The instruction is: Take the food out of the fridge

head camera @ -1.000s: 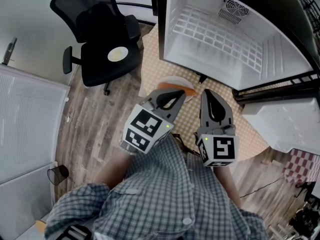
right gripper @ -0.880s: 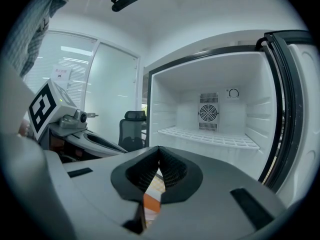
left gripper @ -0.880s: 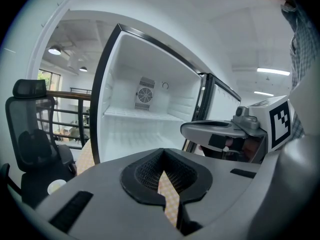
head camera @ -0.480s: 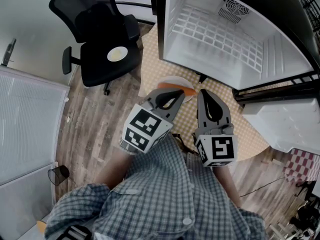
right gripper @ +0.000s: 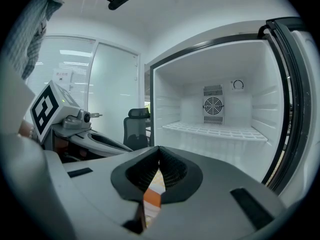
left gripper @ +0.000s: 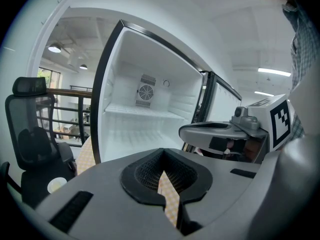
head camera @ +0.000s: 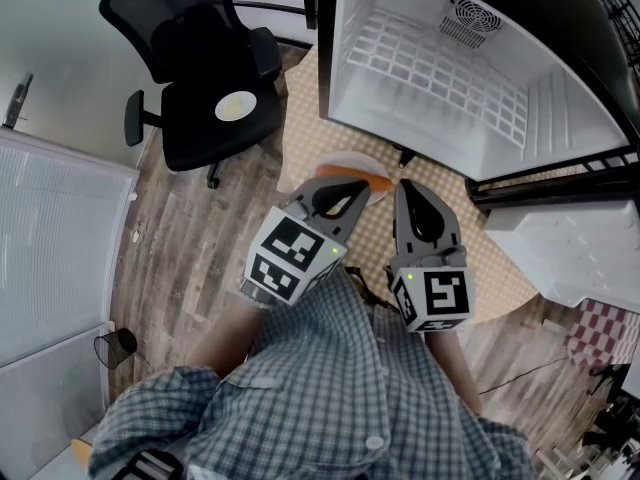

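Two grippers hang close in front of the person's checked shirt (head camera: pixel 340 388), side by side and a little apart, each topped with its marker cube (head camera: pixel 290 258); both point toward the open fridge (head camera: pixel 400 128). The left gripper (head camera: pixel 362 192) has its jaws clenched, tips meeting, with nothing between them; through the thin slit below the tips only the checkered mat (head camera: pixel 300 118) shows. The right gripper (head camera: pixel 408 190) has its jaws pressed together as well and grasps nothing; a sliver of orange shows through its slit, lying beyond the jaws rather than in them.

Just past the grippers' tips a pale plate (head camera: pixel 345 160) lies on the checkered mat, partly hidden by the left gripper; on its right edge rests the orange piece of food (head camera: pixel 377 180), outside the fridge and in front of its opening; what kind of food it is cannot be told.

Farther on, the fridge stands with its door swung wide; its white interior shows a wire shelf (head camera: pixel 440 68) and a round fan grille (head camera: pixel 468 16) on the back wall.

To the left, on the wooden floor (head camera: pixel 180 228), stands a black office chair (head camera: pixel 200 38); a pale round disc (head camera: pixel 237 107) lies on its seat.
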{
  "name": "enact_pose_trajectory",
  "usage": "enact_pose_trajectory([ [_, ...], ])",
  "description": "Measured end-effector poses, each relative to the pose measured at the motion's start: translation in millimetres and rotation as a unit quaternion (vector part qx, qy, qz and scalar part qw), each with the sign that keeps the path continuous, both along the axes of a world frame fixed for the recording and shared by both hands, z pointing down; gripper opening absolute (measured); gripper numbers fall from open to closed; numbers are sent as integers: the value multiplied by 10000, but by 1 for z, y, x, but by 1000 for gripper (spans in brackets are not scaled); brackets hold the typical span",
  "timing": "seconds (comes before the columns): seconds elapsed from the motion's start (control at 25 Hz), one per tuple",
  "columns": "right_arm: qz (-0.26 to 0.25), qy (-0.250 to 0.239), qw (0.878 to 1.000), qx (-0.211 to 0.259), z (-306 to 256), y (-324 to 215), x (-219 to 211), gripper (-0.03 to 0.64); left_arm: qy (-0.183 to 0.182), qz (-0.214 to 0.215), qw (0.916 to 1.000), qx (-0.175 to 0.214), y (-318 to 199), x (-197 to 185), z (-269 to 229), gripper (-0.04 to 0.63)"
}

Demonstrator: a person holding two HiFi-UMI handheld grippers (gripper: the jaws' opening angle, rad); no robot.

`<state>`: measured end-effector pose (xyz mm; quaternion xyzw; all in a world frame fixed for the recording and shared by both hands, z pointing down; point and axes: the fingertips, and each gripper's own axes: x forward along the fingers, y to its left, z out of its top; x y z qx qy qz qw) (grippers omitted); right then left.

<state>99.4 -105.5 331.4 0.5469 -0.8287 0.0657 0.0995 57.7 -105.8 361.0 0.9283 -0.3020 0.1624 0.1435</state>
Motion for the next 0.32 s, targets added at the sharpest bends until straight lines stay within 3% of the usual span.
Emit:
enact_pose_trajectory([
  [0.32, 20, -255, 9995, -170, 7, 0, 4, 9, -72, 38, 9999, -61, 3, -1, 3, 6],
])
